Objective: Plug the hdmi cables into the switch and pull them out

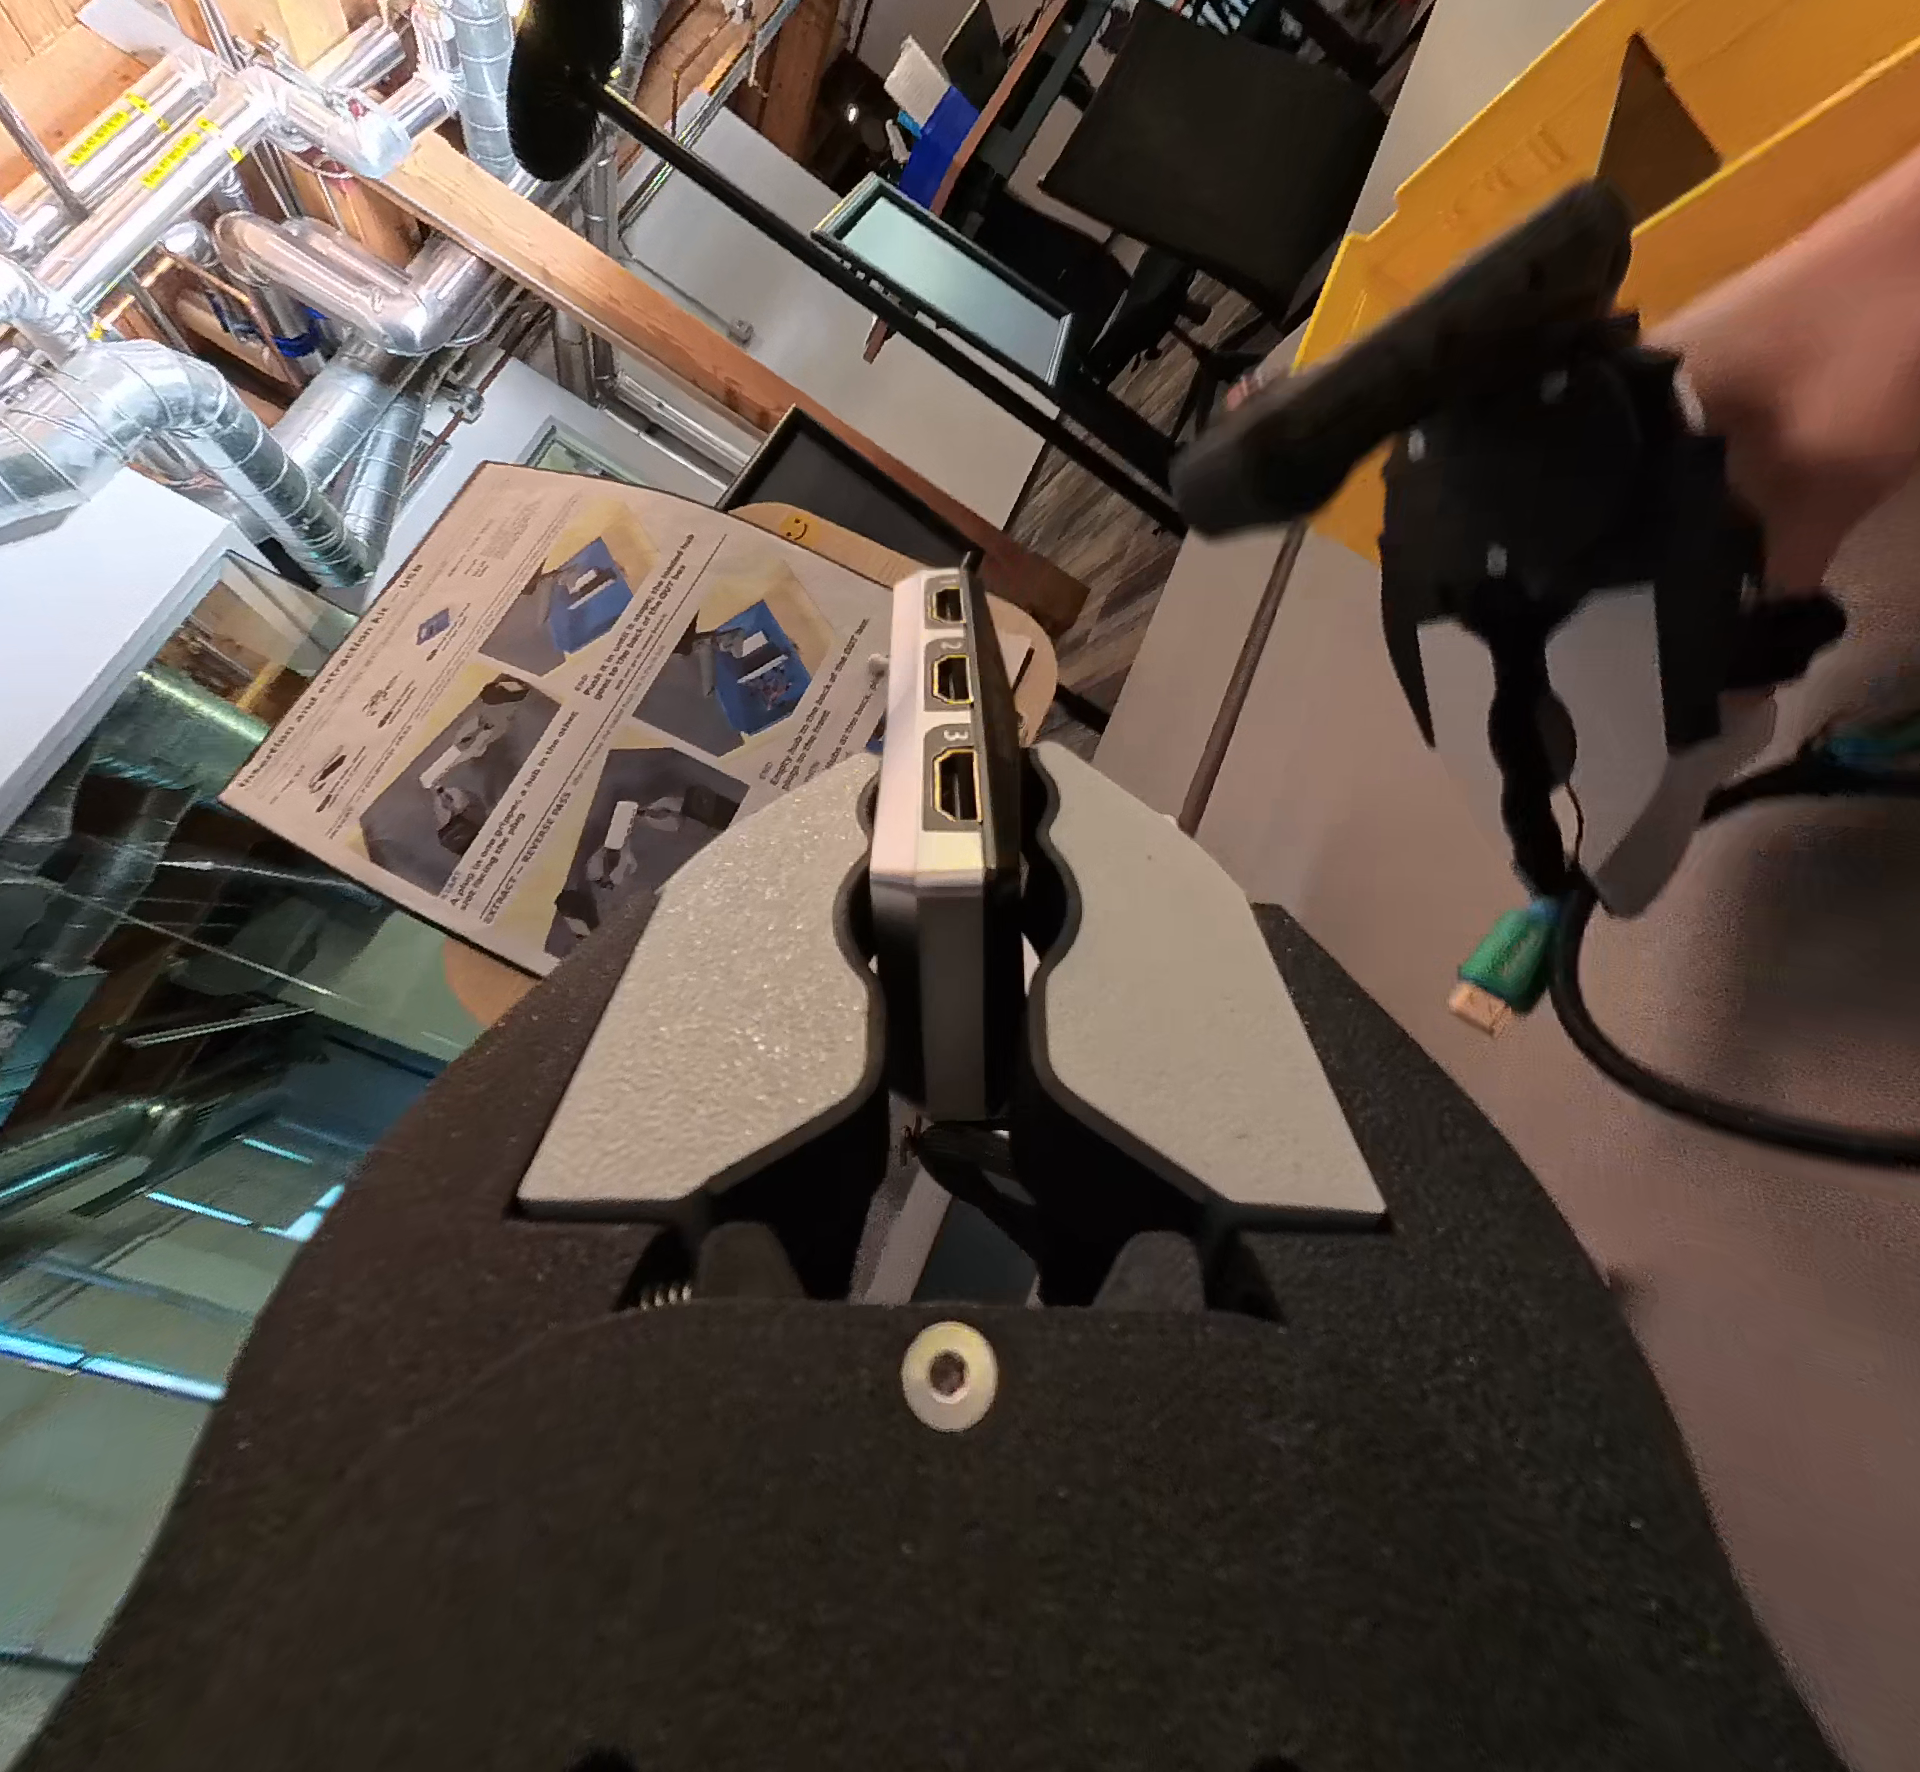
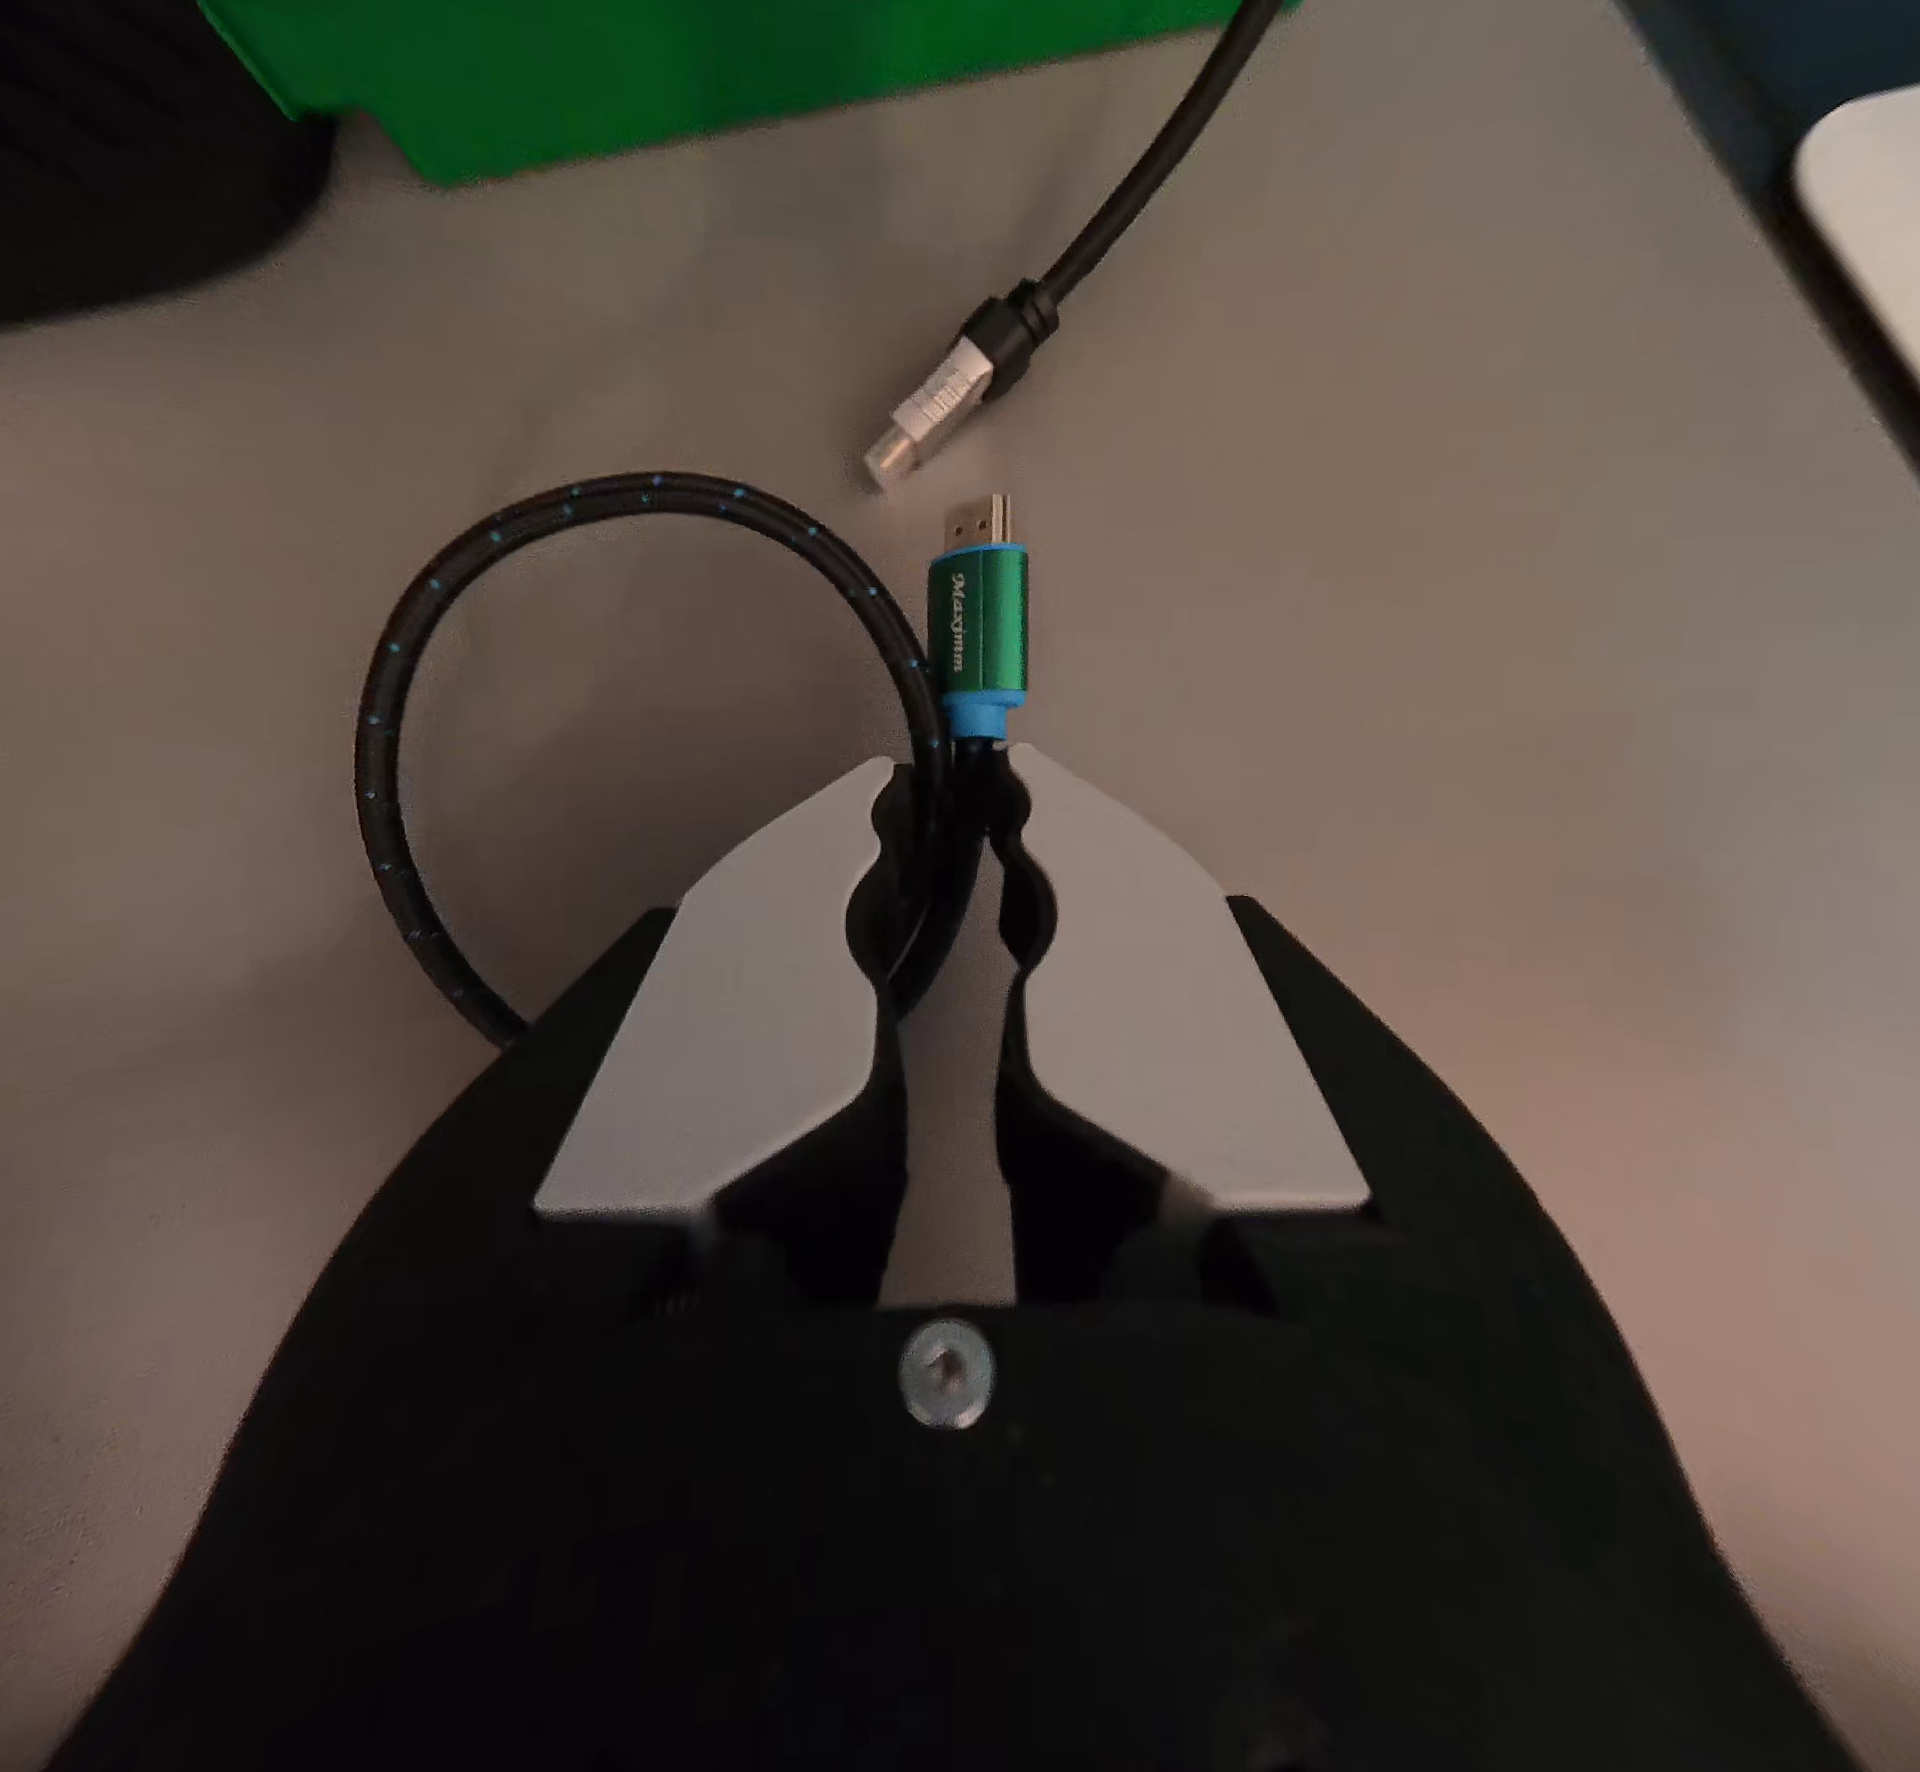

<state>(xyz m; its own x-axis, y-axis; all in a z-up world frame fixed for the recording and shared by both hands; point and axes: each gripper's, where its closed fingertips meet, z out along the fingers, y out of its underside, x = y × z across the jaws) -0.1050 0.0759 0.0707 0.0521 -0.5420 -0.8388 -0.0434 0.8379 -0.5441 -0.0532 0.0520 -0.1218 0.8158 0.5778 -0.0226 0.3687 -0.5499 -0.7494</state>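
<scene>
Switch (image 1: 940, 849), a slim silver box with three gold-lined ports along its narrow edge, stands clamped between the grey pads of the left gripper (image 1: 948, 787), its port edge facing up and away from the camera; all three ports are bare. Off to this gripper's right and farther out, the right gripper (image 1: 1558, 849) shows blurred in a person's hand (image 1: 1808, 392), with the green plug (image 1: 1501, 969) hanging below its fingertips.

In the right wrist view, the right gripper (image 2: 951, 772) is nearly closed, pinching the braided cable (image 2: 416, 683) just behind the plug's blue collar. The green plug (image 2: 982, 626) sticks straight out ahead of the fingertips, metal tip forward. The braided cable loops round to the gripper's left and back under it. Just ahead of the plug tip, apart from it, a second plug (image 2: 935, 403), silver on a smooth black cable (image 2: 1174, 143), lies on the grey counter (image 2: 1455, 683). That cable runs ahead to a green bin (image 2: 520, 29).
</scene>
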